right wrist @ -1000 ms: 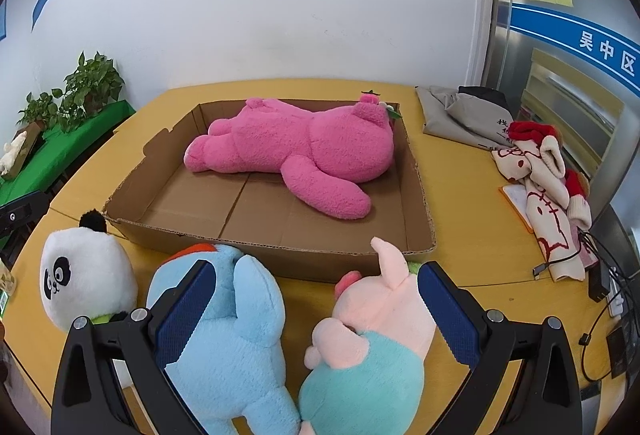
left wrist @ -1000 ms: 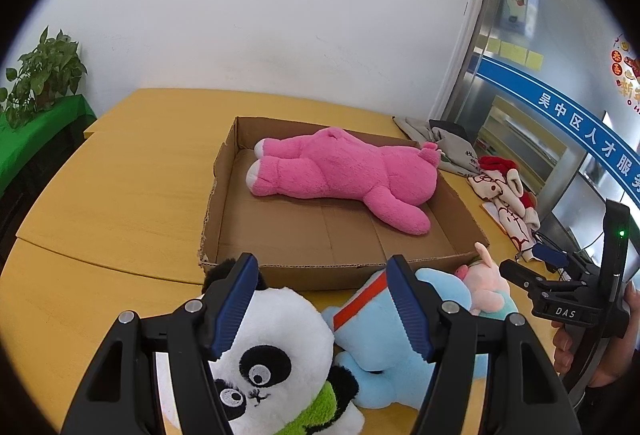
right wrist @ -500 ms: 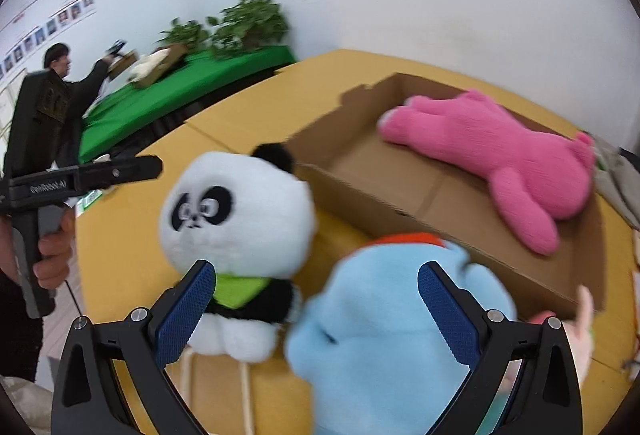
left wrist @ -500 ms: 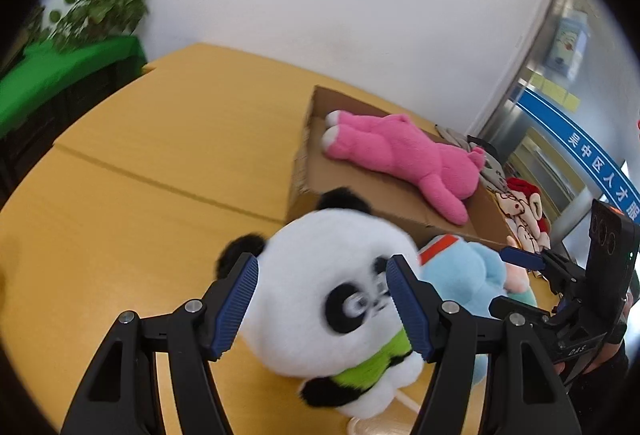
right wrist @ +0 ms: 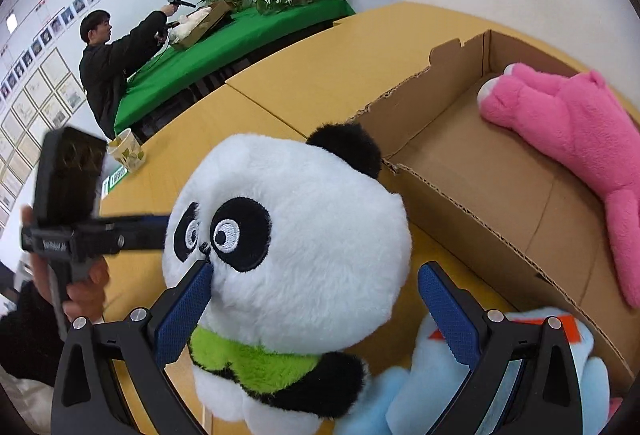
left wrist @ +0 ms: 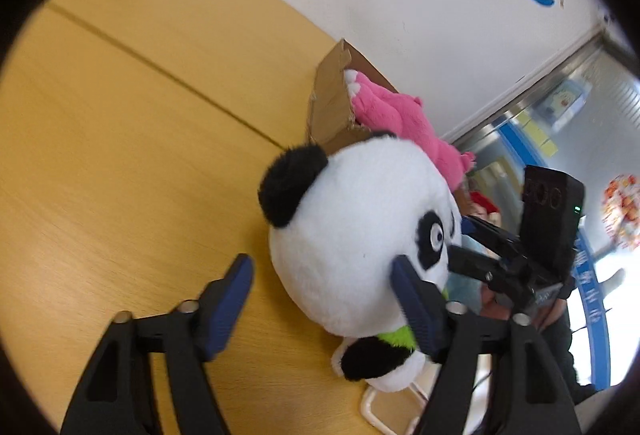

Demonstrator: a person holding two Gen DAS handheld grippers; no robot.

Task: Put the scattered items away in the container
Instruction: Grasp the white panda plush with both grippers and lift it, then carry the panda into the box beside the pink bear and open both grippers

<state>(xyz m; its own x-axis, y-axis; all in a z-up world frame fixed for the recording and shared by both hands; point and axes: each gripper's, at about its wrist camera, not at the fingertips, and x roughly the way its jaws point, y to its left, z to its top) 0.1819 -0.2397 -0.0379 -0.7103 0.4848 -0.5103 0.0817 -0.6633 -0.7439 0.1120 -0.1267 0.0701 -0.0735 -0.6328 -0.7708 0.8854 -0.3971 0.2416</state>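
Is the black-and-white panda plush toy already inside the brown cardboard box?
No, the panda plush stands on the yellow table outside the cardboard box, which holds only the pink plush.

Panda toy [right wrist: 296, 259] upright on the table [left wrist: 120, 163], just before the cardboard box [right wrist: 472, 191]; bear toy [right wrist: 576, 139] inside the box; elephant toy [right wrist: 432, 391] beside the panda.

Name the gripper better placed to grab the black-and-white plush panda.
Right. The right gripper straddles the head of the black-and-white plush panda, centred; the left gripper, jaws opening, has it off to one side.
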